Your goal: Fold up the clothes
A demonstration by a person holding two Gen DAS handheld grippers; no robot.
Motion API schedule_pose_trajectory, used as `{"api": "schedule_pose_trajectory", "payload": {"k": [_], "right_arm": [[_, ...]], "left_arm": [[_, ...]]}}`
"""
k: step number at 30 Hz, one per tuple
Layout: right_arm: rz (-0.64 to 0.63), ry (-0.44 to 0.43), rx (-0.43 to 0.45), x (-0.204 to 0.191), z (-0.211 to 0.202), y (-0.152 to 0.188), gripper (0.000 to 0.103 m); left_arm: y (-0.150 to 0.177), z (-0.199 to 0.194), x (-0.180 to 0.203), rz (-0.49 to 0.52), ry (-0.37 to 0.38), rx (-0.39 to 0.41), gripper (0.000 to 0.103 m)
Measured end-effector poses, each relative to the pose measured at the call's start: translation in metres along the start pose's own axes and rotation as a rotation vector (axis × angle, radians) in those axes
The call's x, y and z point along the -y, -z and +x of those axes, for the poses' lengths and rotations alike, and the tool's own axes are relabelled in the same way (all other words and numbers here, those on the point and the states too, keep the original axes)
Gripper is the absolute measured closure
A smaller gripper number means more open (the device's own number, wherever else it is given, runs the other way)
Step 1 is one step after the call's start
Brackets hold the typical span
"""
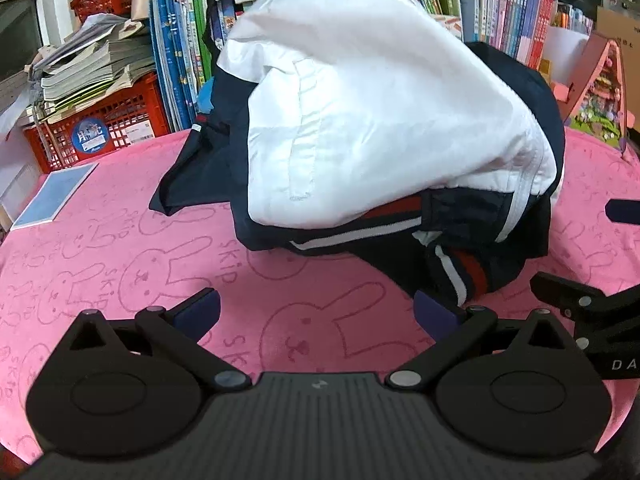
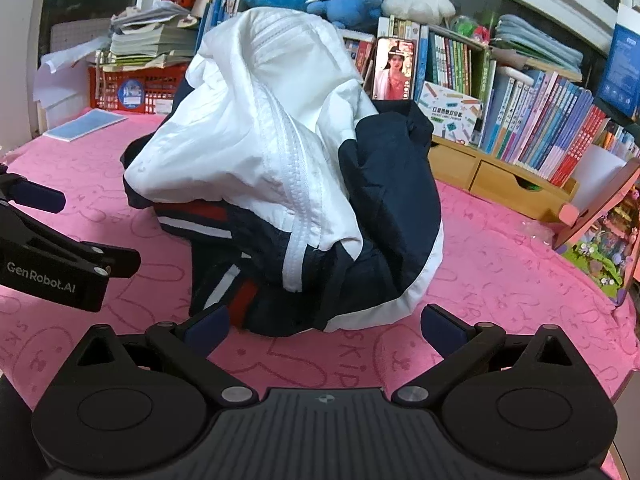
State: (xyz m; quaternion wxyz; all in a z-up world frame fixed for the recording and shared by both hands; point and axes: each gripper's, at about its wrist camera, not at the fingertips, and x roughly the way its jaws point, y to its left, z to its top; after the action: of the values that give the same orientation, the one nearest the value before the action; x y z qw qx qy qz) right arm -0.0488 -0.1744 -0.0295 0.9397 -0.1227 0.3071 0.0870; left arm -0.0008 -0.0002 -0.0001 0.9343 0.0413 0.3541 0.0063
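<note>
my left gripper (image 1: 316,312) and right gripper (image 2: 324,326), both spread wide with nothing held, hover just short of the jacket (image 2: 288,184), which lies in a crumpled heap on the pink cloth (image 1: 120,248). i judge folding not yet begun.

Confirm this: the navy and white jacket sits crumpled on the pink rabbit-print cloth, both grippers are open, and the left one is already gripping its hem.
Not quite. The left gripper grips nothing: the left wrist view shows its jaws open over bare pink cloth, short of the jacket. The jacket is crumpled, and the right gripper is open too.
</note>
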Motion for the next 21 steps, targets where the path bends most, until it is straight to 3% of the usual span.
{"api": "schedule_pose_trajectory", "payload": {"k": [21], "right_arm": [[-0.021, 0.007, 0.000, 0.002, 0.005, -0.006, 0.000]], "left_arm": [[-0.001, 0.005, 0.006, 0.011, 0.046, -0.024, 0.000]]}}
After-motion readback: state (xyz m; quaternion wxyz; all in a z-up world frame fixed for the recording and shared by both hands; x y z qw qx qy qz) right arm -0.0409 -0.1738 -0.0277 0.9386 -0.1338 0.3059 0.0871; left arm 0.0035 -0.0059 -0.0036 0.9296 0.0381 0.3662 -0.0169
